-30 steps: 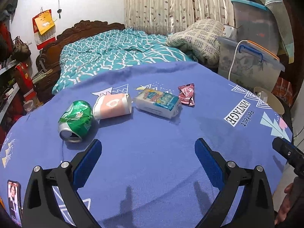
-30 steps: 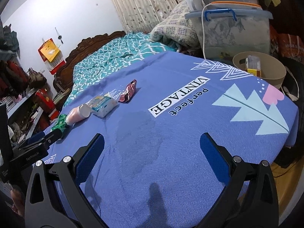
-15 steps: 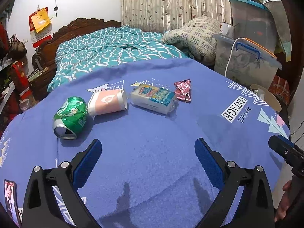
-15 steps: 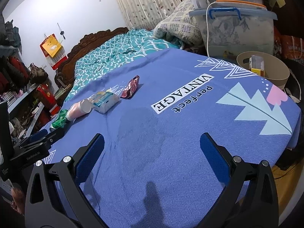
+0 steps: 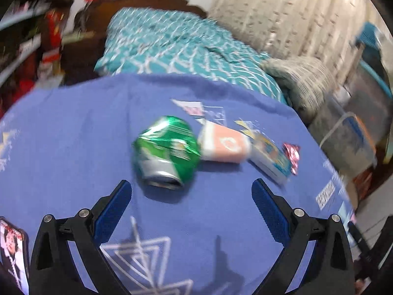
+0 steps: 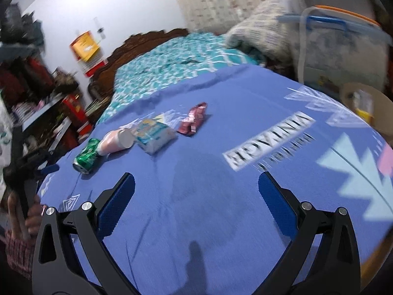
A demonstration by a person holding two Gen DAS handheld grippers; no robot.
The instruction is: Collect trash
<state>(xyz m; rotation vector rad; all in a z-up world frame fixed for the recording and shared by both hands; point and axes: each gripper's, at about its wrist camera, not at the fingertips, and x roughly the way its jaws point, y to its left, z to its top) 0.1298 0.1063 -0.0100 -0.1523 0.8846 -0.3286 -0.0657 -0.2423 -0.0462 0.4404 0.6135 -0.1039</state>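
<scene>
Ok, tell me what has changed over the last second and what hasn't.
The left hand-held gripper has swung left and closed in on the crushed green can, which now lies just ahead of its open jaws. The right hand-held gripper has shifted a little, still open over bare cloth. Nothing was gripped or released. The can, paper cup, tissue pack and pink wrapper stayed in their row.
</scene>
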